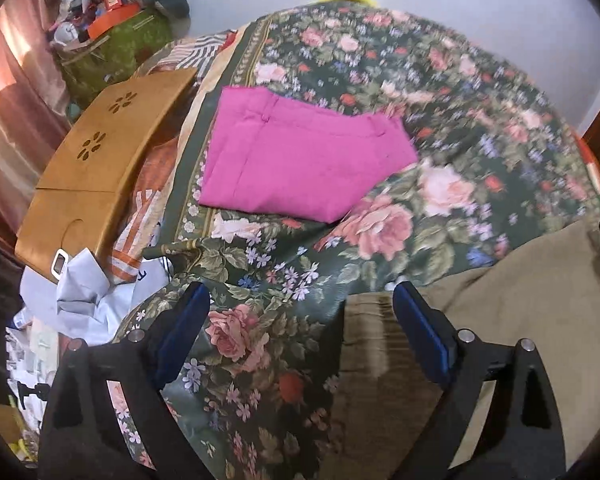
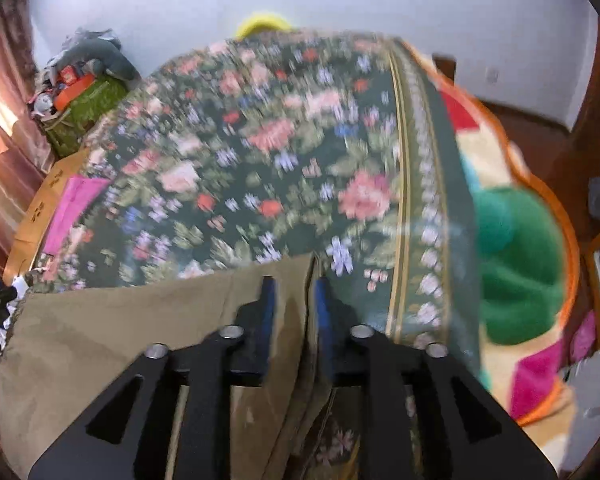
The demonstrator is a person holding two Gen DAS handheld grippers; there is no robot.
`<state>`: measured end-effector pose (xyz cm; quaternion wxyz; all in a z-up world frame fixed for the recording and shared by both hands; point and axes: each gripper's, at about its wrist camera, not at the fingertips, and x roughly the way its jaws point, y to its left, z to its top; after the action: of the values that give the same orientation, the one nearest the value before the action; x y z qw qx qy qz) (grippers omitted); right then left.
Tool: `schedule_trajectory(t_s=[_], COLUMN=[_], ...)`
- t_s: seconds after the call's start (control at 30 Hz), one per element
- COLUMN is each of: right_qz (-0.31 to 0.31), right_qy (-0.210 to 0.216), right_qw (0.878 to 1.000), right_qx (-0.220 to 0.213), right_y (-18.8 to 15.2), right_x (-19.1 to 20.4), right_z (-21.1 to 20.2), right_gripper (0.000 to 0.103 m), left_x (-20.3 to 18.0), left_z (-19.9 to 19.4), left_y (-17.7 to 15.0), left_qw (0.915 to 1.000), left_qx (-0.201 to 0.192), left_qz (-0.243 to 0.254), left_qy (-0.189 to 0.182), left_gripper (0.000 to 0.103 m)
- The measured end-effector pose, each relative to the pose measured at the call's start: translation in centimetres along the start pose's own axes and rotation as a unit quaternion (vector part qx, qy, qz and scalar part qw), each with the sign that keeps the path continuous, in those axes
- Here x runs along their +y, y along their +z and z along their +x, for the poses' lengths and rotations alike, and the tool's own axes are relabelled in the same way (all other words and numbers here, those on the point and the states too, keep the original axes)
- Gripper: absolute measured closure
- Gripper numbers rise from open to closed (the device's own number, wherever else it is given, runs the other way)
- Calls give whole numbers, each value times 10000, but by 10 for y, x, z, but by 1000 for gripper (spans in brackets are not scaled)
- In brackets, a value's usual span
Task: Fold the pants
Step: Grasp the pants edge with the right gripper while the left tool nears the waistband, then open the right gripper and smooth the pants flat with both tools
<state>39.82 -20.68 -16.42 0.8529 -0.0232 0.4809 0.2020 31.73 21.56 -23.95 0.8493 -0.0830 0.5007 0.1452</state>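
Observation:
Khaki pants [image 2: 112,344] lie spread over the near part of the floral bedspread [image 2: 260,160]. My right gripper [image 2: 294,300] is narrowed on their right edge, and a bunch of khaki cloth fills the gap between its blue pads [image 2: 269,312]. In the left wrist view the same khaki pants [image 1: 512,312] sit at the lower right. My left gripper [image 1: 300,312] hangs wide open above the bedspread [image 1: 480,92] and the pants' left edge, with nothing between its pads. A folded pink pair of pants [image 1: 296,156] rests further back on the bed.
A wooden lap table [image 1: 100,152] stands left of the bed, with crumpled pale cloth [image 1: 84,300] below it. A green bag [image 1: 112,48] piled with clutter stands at the back left by a curtain. A colourful blanket [image 2: 520,260] lies along the bed's right side.

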Motion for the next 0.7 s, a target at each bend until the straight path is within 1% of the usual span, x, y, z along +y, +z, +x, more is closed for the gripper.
schedule_trajectory(t_s=[0.07, 0.13, 0.2, 0.27, 0.3, 0.4, 0.5, 0.63, 0.7], right_qz=[-145, -340, -551, -707, -765, -859, -835, -987, -1043], right_qy=[88, 262, 459, 652, 751, 1180, 1492, 1551, 1551], right_qw=[9997, 9986, 9970, 9950, 9938, 9890, 9853, 9810, 9773], right_qx=[-169, -299, -304, -257, -278, -247, 44, 615, 999], right_y=[2, 3, 3, 1, 1, -1, -8, -20, -29], right_x=[10, 26, 44, 62, 73, 98, 117, 136, 141], right_z=[-16, -30, -40, -44, -46, -44, -28, 4, 24], right_gripper=[63, 57, 50, 33, 31, 28, 25, 25, 25], left_x=[-3, -12, -22, -35, -39, -56, -69, -76, -77], left_z=[-11, -20, -26, -32, -33, -31, -20, 0, 11], left_y=[2, 5, 7, 8, 8, 9, 6, 0, -3], left_qw=[9999, 9994, 9987, 9978, 9975, 9960, 9939, 9920, 9907], left_qx=[-70, -95, -103, -115, -114, -15, 211, 520, 672], left_qz=[1, 82, 203, 370, 431, 672, 833, 893, 900], left_qy=[-140, -308, -446, -536, -546, -591, -688, -731, -764], left_gripper=[9, 9, 9, 9, 9, 8, 7, 7, 7])
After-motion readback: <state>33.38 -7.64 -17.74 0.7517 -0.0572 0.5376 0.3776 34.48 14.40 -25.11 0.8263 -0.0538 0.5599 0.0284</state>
